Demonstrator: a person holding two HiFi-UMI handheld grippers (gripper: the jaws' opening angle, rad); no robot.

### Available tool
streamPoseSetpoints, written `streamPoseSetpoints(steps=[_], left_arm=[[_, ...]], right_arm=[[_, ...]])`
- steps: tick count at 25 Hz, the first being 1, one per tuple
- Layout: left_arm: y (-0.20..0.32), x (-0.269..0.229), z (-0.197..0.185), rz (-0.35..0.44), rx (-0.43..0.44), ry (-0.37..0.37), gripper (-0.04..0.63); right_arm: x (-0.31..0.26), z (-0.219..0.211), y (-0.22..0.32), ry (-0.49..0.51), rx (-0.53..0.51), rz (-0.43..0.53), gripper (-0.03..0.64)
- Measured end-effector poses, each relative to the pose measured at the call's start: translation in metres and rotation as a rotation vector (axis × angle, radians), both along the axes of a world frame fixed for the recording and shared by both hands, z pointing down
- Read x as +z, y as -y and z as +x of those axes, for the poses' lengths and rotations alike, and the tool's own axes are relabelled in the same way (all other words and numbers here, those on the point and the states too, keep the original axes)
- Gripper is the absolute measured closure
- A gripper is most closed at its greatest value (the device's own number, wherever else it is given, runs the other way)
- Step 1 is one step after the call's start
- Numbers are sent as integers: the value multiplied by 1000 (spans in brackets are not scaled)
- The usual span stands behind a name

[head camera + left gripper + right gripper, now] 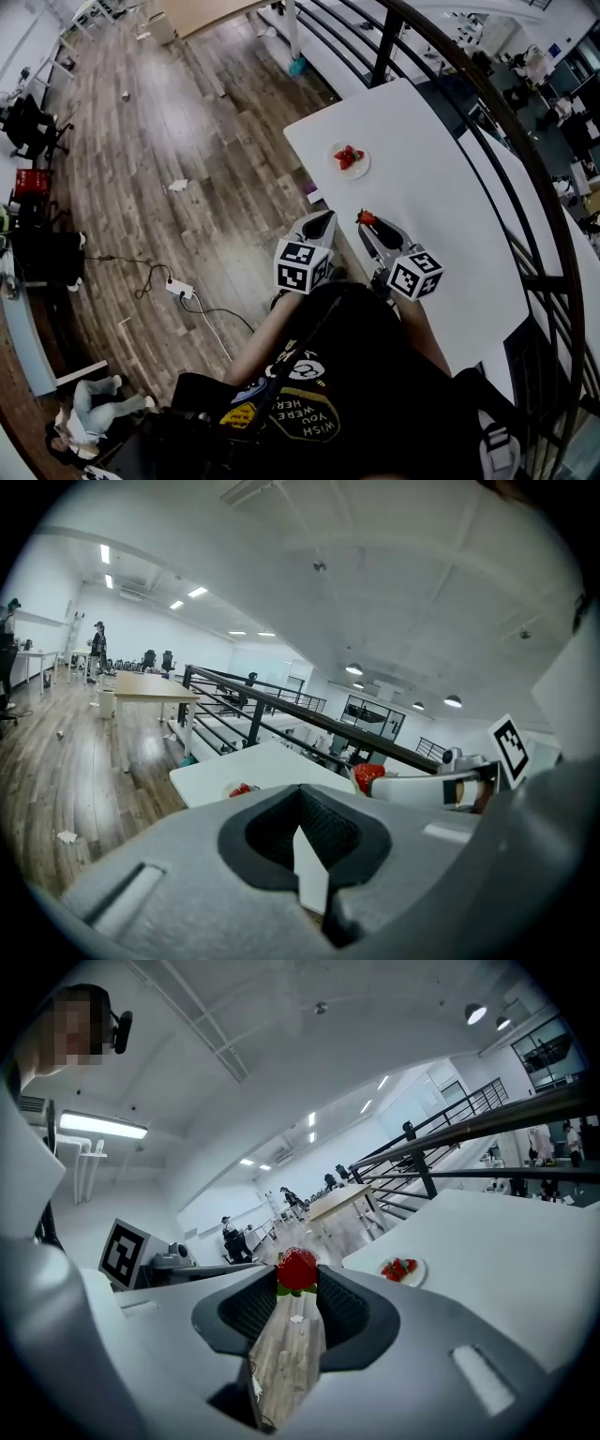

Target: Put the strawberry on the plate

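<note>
A red strawberry (297,1268) with green leaves sits pinched at the tips of my right gripper (297,1284), which is shut on it. In the head view that gripper (367,225) hovers over the near left part of the white table (441,206), the strawberry (366,217) at its tip. A small white plate (362,170) holding a few strawberries lies farther along the table, ahead of both grippers. The plate's rim (419,1270) shows to the right of the held berry. My left gripper (322,218) hangs beside the table's left edge, jaws together and empty; its own view (302,808) shows the plate (228,790) ahead.
A black railing (525,178) curves along the table's right side. Wooden floor (187,141) lies to the left, with a power strip and cables (180,289) on it. The person's dark shirt (347,394) fills the bottom of the head view.
</note>
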State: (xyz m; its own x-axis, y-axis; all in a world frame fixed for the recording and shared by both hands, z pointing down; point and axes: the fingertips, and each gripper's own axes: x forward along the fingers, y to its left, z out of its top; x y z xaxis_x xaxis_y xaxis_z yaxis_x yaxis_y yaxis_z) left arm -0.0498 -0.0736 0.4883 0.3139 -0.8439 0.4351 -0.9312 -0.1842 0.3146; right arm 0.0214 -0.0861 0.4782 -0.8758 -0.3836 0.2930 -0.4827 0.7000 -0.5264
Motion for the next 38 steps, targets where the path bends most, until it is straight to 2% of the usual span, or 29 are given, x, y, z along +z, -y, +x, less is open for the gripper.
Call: streamPoseSetpoints(steps=[4, 8, 13, 17, 25, 30, 38], left_arm=[[14, 10, 20, -17, 22, 1, 594], [18, 13, 23, -34, 37, 12, 594], [28, 16, 12, -53, 52, -11, 594], [40, 23, 0, -61, 74, 2, 594], [60, 25, -33, -90, 133, -29, 594], [67, 47, -53, -136, 158, -6, 594], [77, 63, -54, -163, 220, -40, 594]], right_arm=[[16, 17, 14, -30, 21, -14, 482], [20, 19, 23, -51, 23, -19, 482], [23, 9, 34, -57, 42, -32, 482], [33, 2, 46, -70, 65, -56, 482], [31, -18, 71, -124, 157, -55, 482], [45, -26, 80, -165, 196, -61, 482], [64, -29, 91, -207, 253, -82, 482]])
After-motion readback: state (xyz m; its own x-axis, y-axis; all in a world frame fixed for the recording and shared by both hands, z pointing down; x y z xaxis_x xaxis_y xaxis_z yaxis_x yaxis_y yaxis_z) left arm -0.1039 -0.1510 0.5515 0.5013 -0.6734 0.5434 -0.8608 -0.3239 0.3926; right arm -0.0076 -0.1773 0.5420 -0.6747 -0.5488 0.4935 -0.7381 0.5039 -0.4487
